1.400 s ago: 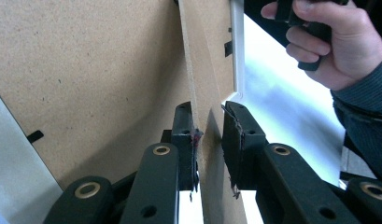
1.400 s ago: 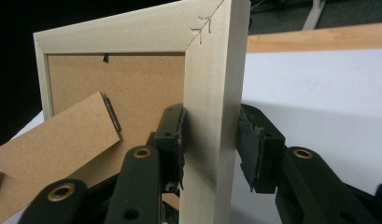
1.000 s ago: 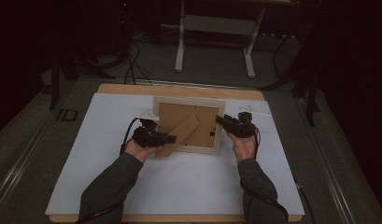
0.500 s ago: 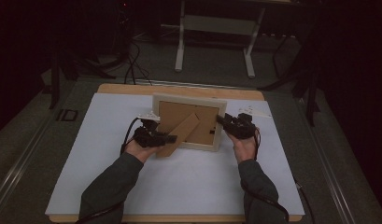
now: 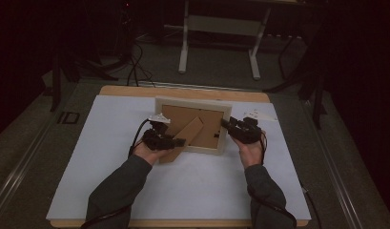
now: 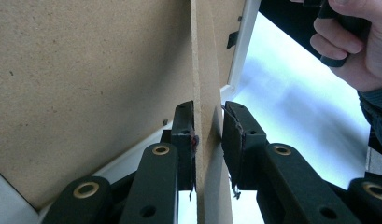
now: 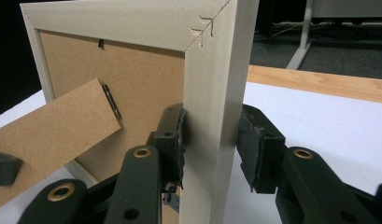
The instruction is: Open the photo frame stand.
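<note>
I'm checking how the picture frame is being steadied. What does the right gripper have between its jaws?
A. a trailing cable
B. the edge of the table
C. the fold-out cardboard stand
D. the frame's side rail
D: in the right gripper view the right gripper has its jaws on either side of the pale side rail of the picture frame, while the cardboard stand lies off to the side.

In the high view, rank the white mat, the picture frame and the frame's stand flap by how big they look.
1. White mat, by far the largest.
2. Picture frame, standing on the mat with its back to the camera.
3. Stand flap, the smallest, partly hidden behind the left tongs.
</note>
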The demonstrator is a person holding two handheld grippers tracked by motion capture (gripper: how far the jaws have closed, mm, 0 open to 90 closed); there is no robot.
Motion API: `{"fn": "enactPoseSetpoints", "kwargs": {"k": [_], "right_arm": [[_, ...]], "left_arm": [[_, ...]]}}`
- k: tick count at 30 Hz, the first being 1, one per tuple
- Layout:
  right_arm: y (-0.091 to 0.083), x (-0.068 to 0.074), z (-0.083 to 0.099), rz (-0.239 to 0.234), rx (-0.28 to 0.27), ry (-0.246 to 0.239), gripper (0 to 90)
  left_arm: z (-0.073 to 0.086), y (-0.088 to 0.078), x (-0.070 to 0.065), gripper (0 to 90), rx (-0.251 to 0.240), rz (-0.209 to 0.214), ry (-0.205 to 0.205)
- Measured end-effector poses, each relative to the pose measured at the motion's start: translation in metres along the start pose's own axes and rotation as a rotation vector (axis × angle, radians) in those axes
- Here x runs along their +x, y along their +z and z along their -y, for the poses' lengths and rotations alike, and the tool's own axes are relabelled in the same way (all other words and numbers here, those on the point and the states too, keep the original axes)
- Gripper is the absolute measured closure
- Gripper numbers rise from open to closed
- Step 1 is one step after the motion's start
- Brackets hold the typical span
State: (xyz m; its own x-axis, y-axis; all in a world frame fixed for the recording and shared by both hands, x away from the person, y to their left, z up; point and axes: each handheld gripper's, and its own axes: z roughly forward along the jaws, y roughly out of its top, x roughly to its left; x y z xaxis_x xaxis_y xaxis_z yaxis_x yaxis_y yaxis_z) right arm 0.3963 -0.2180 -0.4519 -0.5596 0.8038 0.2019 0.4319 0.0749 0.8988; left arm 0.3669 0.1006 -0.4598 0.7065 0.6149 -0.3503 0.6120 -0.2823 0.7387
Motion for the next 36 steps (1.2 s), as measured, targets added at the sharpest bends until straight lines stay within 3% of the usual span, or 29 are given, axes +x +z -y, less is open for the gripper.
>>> {"fn": "enactPoseSetpoints", "kwargs": {"k": [15, 36], "right_arm": [[0.002, 0.002, -0.004, 0.017, -0.008, -0.055, 62.5], [0.007, 0.005, -0.014, 0.036, 0.005, -0.122, 62.0]], "left_arm": [[0.000, 0.004, 0.000, 78.1, -0.007, -0.047, 0.042], [0.000, 0.008, 0.001, 78.9, -0.009, -0.062, 0.034]]}}
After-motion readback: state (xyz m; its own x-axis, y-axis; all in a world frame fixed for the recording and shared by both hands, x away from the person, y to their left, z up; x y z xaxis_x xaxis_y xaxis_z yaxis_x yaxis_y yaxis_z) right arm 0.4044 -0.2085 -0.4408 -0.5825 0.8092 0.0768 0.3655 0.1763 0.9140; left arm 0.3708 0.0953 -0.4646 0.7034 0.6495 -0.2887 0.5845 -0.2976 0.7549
